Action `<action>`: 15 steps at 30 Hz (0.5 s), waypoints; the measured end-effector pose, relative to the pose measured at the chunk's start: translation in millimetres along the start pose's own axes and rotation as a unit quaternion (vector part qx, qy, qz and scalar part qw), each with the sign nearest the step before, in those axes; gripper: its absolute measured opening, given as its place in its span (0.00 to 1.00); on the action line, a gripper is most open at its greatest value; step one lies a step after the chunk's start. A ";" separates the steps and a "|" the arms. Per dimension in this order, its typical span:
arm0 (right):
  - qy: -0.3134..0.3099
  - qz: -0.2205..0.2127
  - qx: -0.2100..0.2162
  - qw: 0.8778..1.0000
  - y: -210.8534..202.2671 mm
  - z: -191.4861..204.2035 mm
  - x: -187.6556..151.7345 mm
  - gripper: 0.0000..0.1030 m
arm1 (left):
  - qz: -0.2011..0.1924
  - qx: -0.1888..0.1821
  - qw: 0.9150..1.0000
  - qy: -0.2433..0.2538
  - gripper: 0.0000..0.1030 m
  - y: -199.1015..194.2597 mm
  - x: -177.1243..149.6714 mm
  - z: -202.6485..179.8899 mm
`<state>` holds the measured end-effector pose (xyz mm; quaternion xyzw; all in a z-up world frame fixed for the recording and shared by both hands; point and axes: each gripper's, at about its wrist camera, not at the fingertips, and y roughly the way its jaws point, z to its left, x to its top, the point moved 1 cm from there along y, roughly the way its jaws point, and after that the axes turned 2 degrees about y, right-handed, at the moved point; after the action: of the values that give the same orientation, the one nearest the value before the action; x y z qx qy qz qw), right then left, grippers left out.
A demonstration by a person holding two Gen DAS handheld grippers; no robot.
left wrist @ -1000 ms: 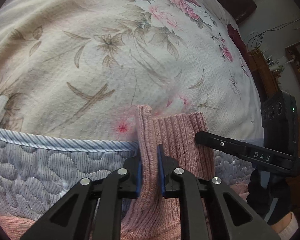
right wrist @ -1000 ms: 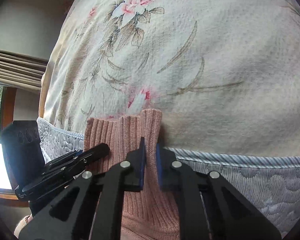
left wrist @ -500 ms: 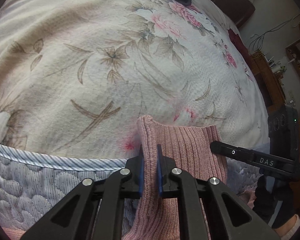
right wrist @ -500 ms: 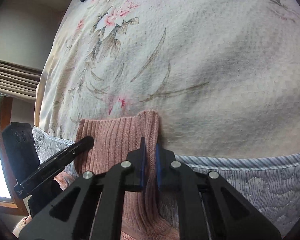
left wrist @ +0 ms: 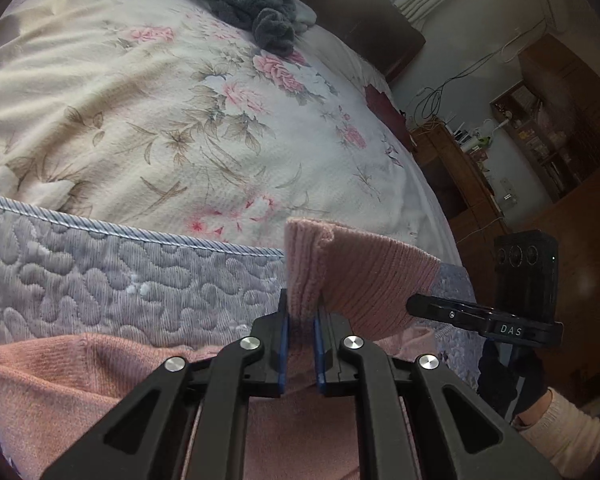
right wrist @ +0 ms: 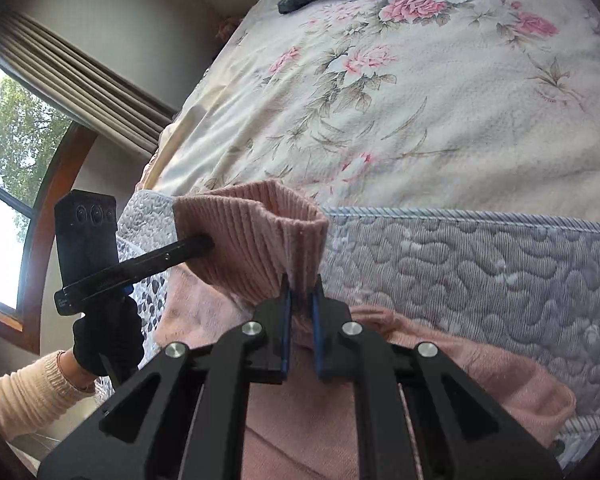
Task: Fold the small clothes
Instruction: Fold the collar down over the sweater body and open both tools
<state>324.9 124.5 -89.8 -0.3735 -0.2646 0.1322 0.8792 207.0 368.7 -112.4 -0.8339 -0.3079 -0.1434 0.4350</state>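
Left hand-held gripper (left wrist: 300, 332) and right hand-held gripper (right wrist: 300, 316) are clamping the pink sweater's (left wrist: 364, 280) ribbed hem, stretching it crosswise between them, the bed (left wrist: 180, 120) lying ahead.

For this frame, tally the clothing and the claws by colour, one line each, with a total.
Pink: 1, the ribbed pink knit garment, pinched at its ribbed edge by both claws.
Dark grey: 1, the crumpled grey heap at the far end of the bed; I cannot tell how many pieces it is.
Black: 2, the left claw and the right claw.
Total: 4
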 end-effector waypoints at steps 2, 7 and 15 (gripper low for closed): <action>-0.008 0.006 -0.004 1.000 -5.9 6.4 -19.7 0.07 | 0.013 -0.004 1.000 0.017 0.10 -6.7 -18.2 -9.6; -0.038 0.033 -0.028 0.998 0.6 15.0 -62.5 0.08 | 0.049 0.007 0.998 0.026 0.11 -10.2 -62.5 -10.6; -0.024 0.099 -0.050 0.994 23.3 0.7 -122.4 0.15 | 0.099 0.033 0.994 0.020 0.15 -10.1 -118.0 4.3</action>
<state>222.7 88.3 -151.2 -0.4379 -0.2539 0.2139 0.8355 109.7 330.7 -168.2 -0.8424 -0.2193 -0.1055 0.4807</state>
